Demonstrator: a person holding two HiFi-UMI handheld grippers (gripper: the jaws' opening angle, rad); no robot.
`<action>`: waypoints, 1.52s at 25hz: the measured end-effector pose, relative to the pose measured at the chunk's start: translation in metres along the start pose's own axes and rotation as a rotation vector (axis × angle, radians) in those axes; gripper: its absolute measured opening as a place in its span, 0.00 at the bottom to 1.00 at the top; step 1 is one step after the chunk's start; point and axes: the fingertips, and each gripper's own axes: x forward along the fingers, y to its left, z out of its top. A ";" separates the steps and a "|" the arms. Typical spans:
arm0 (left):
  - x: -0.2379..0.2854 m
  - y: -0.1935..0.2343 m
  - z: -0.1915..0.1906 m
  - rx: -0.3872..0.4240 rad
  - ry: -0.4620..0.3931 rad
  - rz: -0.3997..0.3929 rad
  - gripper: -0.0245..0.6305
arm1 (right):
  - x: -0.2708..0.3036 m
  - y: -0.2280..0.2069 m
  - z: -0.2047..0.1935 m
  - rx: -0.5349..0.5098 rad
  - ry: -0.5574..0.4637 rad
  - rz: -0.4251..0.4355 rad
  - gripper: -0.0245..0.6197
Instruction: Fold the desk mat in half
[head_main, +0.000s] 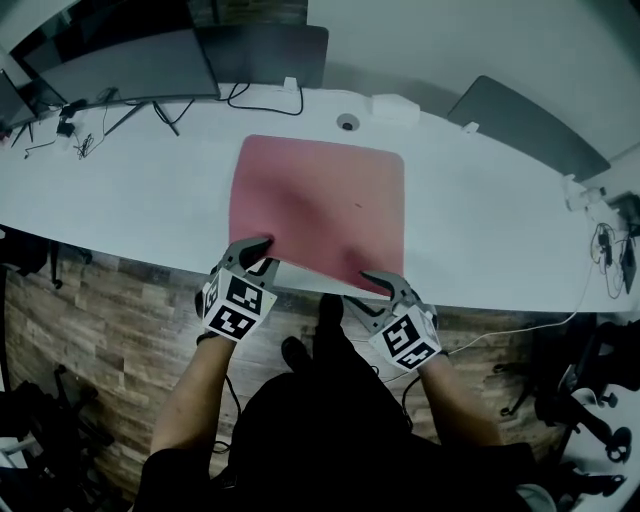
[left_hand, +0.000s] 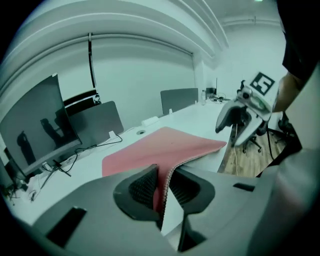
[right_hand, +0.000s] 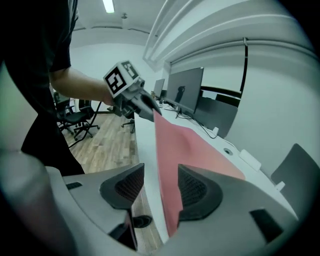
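Observation:
A pink desk mat (head_main: 320, 200) lies on the white desk (head_main: 500, 230), its near edge at the desk's front. My left gripper (head_main: 258, 252) is shut on the mat's near left corner, lifted so the pale underside (head_main: 300, 275) shows. In the left gripper view the mat (left_hand: 165, 145) is pinched between both pads of the left gripper (left_hand: 164, 175). My right gripper (head_main: 378, 287) is at the near right corner. In the right gripper view the right gripper (right_hand: 161, 185) is open; the mat (right_hand: 185, 145) runs between the jaws beside one pad, clear of the other.
Monitors (head_main: 120, 65) and a dark panel (head_main: 265, 50) stand along the desk's back with cables (head_main: 265, 100). A cable grommet (head_main: 347, 122) and a white box (head_main: 395, 105) sit just behind the mat. A grey chair back (head_main: 525, 125) is at the back right.

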 end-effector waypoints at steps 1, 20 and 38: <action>-0.004 -0.001 0.006 -0.010 -0.009 -0.009 0.15 | 0.007 0.007 0.003 -0.013 0.004 -0.002 0.37; -0.068 -0.050 -0.041 0.117 0.071 -0.105 0.13 | -0.052 -0.005 -0.018 -0.090 0.168 -0.207 0.09; -0.037 0.003 -0.011 0.152 0.097 -0.047 0.09 | -0.027 -0.074 0.001 -0.086 0.168 -0.200 0.10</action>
